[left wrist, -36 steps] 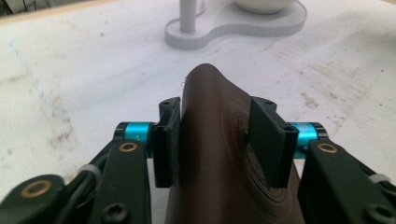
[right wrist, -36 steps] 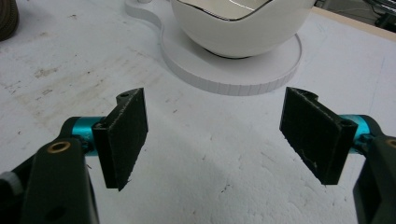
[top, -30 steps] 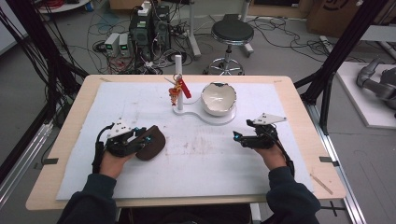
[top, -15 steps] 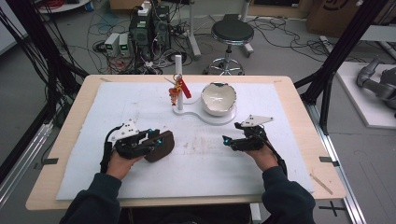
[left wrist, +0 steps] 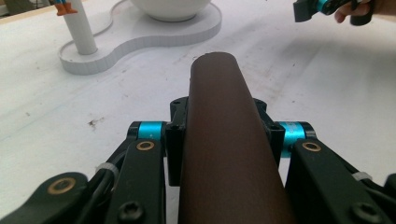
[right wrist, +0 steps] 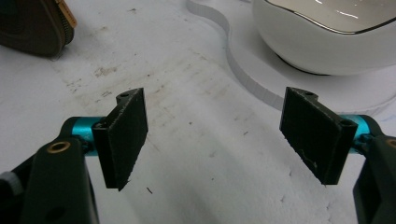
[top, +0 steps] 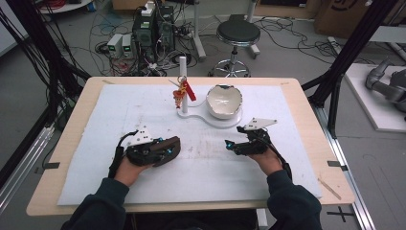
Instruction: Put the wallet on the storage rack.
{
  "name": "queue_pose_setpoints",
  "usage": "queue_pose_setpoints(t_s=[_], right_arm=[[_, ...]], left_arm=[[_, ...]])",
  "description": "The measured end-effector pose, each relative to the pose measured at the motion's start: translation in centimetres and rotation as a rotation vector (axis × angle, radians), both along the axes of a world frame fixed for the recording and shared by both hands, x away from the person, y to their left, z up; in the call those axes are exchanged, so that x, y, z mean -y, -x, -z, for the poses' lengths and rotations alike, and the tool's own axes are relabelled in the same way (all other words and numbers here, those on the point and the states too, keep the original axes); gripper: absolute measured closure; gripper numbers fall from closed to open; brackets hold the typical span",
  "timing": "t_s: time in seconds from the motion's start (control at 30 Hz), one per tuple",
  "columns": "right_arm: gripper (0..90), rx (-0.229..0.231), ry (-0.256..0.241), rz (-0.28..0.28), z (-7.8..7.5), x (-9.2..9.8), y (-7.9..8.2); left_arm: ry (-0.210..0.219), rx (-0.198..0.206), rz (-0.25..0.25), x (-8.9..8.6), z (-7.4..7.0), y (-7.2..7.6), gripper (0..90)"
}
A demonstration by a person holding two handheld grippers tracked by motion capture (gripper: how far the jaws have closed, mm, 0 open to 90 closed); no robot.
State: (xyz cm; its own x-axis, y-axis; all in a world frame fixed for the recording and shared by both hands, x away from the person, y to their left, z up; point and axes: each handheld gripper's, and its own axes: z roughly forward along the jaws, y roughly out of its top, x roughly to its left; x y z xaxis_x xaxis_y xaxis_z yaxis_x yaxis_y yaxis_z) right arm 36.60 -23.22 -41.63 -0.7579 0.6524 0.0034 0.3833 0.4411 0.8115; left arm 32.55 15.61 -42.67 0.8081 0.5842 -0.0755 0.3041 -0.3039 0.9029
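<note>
Left gripper (top: 168,147) clamped the brown pouch (top: 165,148) between its jaws, low over the bench (top: 306,110). Right gripper (top: 231,145) was spread wide and empty, near the white bowl (top: 223,101).

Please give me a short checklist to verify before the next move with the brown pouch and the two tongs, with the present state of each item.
1. Left tongs shut on the brown pouch: ok, it sits between both jaws.
2. Right tongs open and holding nothing: ok, the jaws stand wide apart.
3. Free path between the right tongs and the pouch: ok, bare white mat lies between them.
4. White bowl upright on its white stand: ok.
5. Red charm hanging at the post: ok.
6. Pouch zipper open or closed: cannot tell.
</note>
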Motion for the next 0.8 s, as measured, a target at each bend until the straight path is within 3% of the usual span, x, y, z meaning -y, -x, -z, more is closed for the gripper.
queue_pose_setpoints(t_s=[0.33, 0.6, 0.8], right_arm=[[23.7, 0.007, -0.014, 0.027, -0.2, 0.8, -0.1], [23.7, 0.017, -0.040, 0.075, -0.6, 2.4, -0.3], [23.8, 0.026, -0.054, 0.106, -0.9, 3.8, -0.3]], left_arm=[[0.141, 0.021, -0.006, 0.2, -2.1, -1.7, 63.9], [0.161, 0.086, 0.081, 4.3, -5.7, -4.5, 63.9], [0.146, 0.103, 0.133, 8.1, -7.8, -7.2, 63.7]])
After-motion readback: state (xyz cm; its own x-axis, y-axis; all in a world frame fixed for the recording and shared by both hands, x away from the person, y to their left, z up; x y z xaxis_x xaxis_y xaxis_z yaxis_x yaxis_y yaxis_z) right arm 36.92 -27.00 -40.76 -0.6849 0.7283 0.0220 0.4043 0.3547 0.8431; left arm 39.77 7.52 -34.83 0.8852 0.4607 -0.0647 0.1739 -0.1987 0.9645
